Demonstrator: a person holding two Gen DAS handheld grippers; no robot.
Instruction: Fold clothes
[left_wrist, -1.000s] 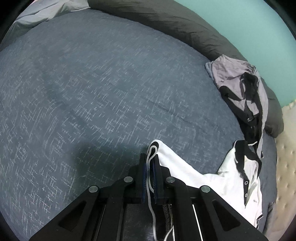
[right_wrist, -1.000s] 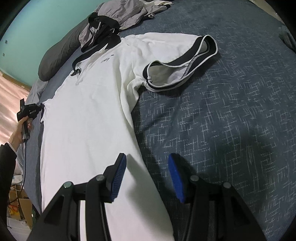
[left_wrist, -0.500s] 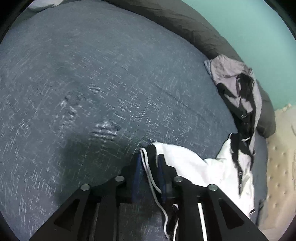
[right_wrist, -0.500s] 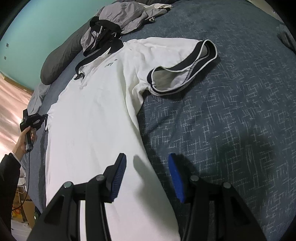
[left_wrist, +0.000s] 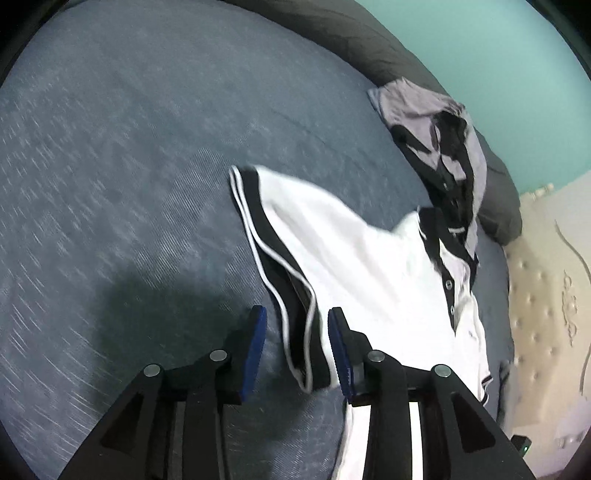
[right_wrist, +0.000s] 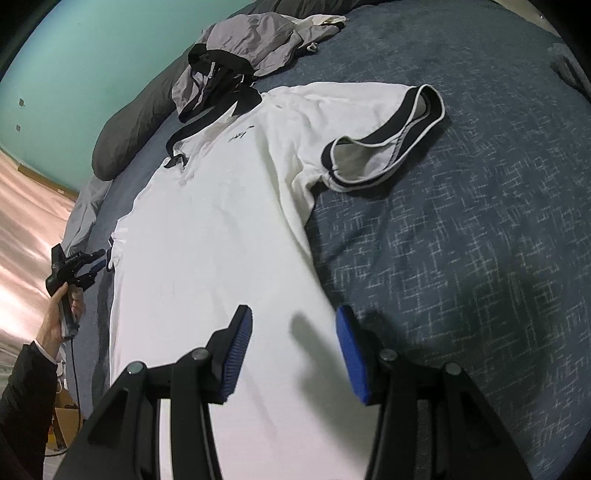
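White polo shirt (right_wrist: 221, 236) spread flat on blue-grey bed (right_wrist: 461, 240), black-trimmed sleeve (left_wrist: 291, 280) lying between parted left tongs (left_wrist: 295, 334), nothing gripped, right tongs (right_wrist: 291, 347) wide open over shirt's side edge, grey garment (right_wrist: 255, 44) heaped beside collar.

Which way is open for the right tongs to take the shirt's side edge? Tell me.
Probably straight down: the right tongs hang open over the white shirt, its side edge between the pads, nothing covering it.
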